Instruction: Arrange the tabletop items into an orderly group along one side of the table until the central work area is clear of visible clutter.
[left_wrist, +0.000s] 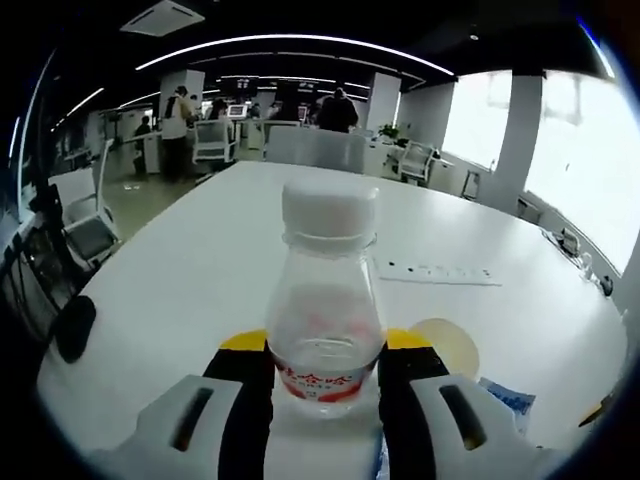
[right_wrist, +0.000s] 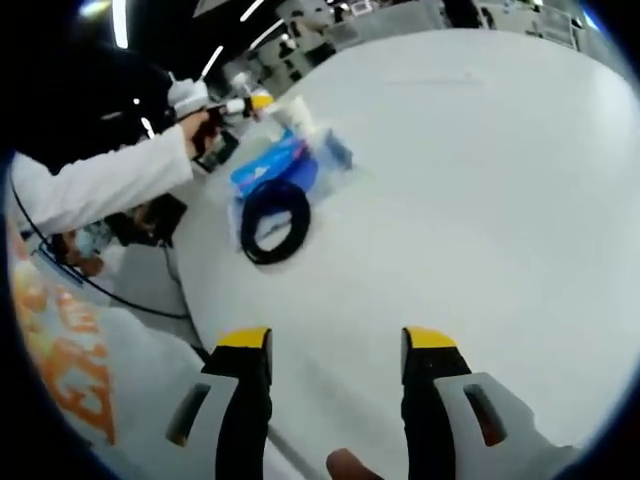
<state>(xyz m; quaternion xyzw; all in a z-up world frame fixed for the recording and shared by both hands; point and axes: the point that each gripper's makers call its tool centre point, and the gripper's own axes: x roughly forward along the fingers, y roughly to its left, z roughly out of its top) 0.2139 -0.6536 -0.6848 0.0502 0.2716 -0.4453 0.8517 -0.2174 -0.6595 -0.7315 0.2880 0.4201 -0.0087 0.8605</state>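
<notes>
In the left gripper view a clear plastic bottle with a white cap and a red label stands upright between the jaws of my left gripper, which is shut on it just above the white table. My right gripper is open over bare tabletop, nothing between its jaws. Ahead of it in the right gripper view lie a black ring and a blue packet. Beyond them the left gripper, held by a white-sleeved arm, carries the bottle.
A white power strip lies on the table past the bottle. A pale round disc and a blue-and-white packet sit by the right jaw. A black object rests at the table's left edge. Office chairs and people stand far behind.
</notes>
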